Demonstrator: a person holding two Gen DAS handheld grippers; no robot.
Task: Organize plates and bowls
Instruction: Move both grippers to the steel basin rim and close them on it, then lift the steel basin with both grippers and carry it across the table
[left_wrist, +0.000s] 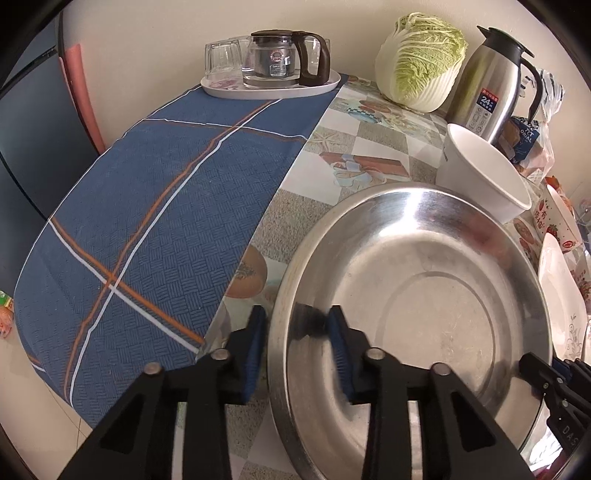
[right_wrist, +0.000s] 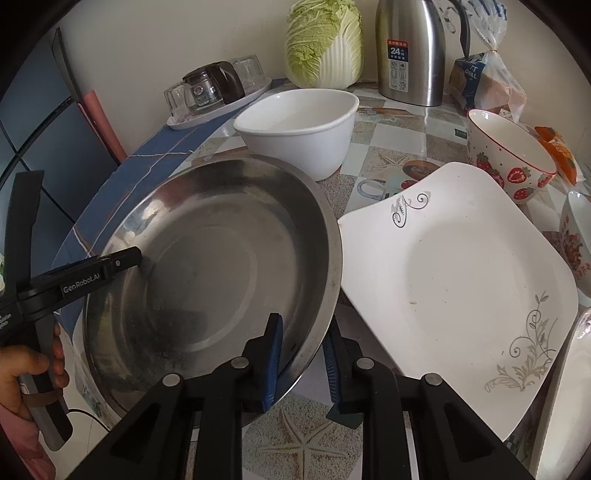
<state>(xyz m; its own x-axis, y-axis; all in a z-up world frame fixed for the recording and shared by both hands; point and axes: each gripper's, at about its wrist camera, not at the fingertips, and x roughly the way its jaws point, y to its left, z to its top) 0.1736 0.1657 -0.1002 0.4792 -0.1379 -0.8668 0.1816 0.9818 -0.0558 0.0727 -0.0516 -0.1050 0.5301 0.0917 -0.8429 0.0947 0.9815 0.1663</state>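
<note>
Steel pan (right_wrist: 207, 266) tilted, both grippers clamping rim.

A kitchen corner, plain cream wall (left_wrist: 147, 48) behind a crowded table (left_wrist: 384, 144)

The table wore a patterned oilcloth of tiles and starfish; a blue checked cloth (left_wrist: 140, 229) covered its left part; dark blue panels (right_wrist: 33, 122) stood left beside a pink upright strip (left_wrist: 83, 96); pale floor (left_wrist: 29, 376) showed below; light was soft, even.

Both wrist cams sat close over the table, tilted steeply down along their own fingers from opposite sides of the steel plate (left_wrist: 417, 295), and both caught that plate, the white bowl (right_wrist: 295, 125) and the cabbage (left_wrist: 421, 59).
</note>
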